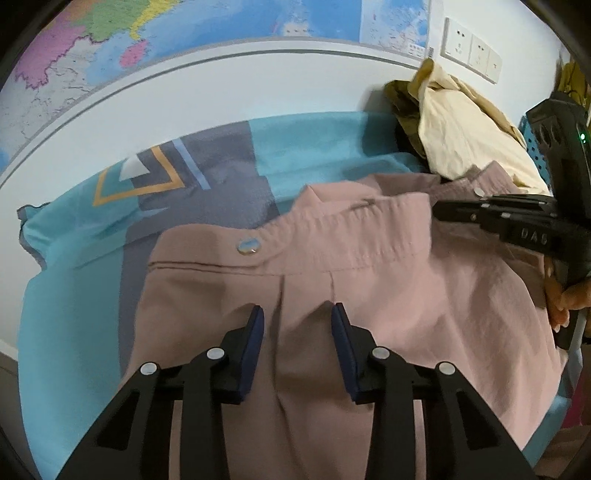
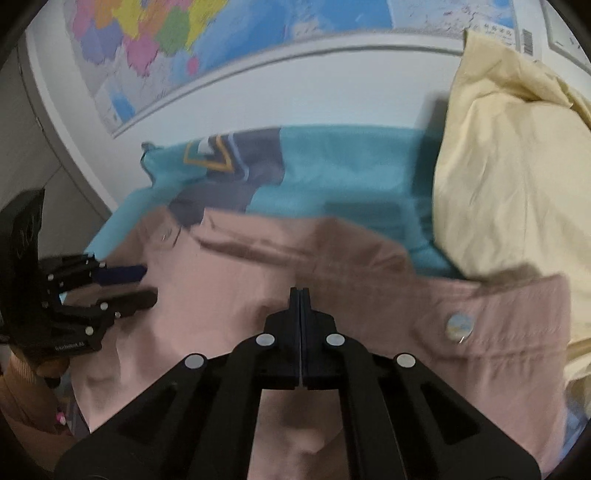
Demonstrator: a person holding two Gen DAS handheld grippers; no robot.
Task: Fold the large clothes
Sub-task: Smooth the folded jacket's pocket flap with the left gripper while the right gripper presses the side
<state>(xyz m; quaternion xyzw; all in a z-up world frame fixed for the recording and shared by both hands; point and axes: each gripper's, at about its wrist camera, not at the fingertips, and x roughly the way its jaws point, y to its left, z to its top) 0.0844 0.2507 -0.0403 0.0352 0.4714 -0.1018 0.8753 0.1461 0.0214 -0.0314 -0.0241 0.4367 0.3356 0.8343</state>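
Looking down on a pink garment [image 1: 369,295] spread flat over a blue and grey cloth [image 1: 314,147] on the worktop. Reaching from the near edge up past the middle, with its waistband and a round shiny button [image 1: 248,246] at the far end. Hovering low over the middle of the pink cloth with the left gripper [image 1: 297,325], partly open, pads apart, a soft fold running between them but not squeezed. Resting at the right end of the waistband with the right gripper [image 2: 302,295], shut tight, pads pressed together; cannot tell if any cloth is pinched in there. Piled up at the far right corner, a heap of cream clothes [image 1: 461,129]. Hanging on the wall behind, a big colourful map [image 1: 221,26].
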